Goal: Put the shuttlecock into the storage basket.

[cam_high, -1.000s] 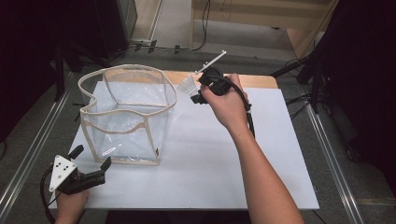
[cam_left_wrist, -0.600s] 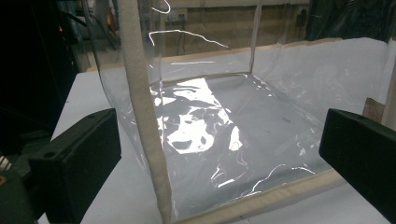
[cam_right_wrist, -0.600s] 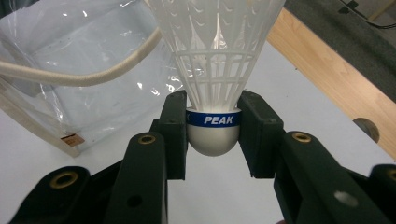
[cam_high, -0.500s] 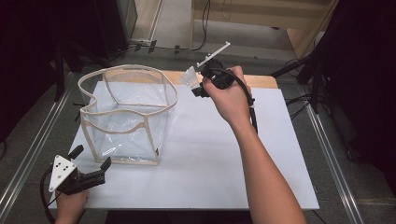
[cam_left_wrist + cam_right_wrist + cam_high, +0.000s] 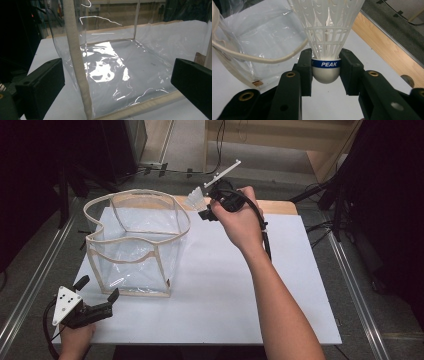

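The right gripper (image 5: 326,72) is clamping a white shuttlecock (image 5: 326,37) by its cork, just beside the clear bag's (image 5: 135,245) rim, while the left gripper (image 5: 97,297) is resting wide apart before the bag's near corner.

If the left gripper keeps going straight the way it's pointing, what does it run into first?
Most likely the clear bag: the left gripper has its open jaws aimed at the bag's near corner, with the beige corner seam running up between them. Depth is hard to judge.
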Available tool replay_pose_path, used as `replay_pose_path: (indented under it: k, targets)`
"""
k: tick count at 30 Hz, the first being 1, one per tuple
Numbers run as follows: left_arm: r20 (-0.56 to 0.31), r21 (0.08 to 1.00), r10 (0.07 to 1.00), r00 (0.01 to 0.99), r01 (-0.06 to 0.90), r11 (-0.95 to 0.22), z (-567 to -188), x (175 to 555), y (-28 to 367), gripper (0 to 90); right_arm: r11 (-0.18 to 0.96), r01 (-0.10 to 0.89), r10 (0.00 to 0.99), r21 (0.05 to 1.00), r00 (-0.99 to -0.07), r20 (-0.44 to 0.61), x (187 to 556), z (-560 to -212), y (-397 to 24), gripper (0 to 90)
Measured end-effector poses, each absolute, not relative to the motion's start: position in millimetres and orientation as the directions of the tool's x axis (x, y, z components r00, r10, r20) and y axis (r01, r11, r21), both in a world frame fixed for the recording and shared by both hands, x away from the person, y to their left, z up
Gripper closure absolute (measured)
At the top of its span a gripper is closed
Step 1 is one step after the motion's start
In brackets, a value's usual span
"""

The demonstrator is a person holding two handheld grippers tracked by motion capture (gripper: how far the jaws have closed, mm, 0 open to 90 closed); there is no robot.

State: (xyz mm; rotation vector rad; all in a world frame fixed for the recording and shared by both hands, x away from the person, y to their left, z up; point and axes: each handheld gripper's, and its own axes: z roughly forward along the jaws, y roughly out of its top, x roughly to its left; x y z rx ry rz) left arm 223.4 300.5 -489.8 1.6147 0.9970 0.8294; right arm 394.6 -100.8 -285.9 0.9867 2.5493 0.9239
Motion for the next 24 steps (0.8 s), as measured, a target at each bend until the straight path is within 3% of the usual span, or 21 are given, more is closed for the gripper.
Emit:
replay_pose_path:
  k: [24]
  targets:
    - [0.038, 0.970, 0.906, 0.421, 0.201, -0.134, -490, 224, 301, 0.0, 0.593, 0.472, 0.619, 0.652, -0.785, 0.005, 402, -289, -58, 62.7]
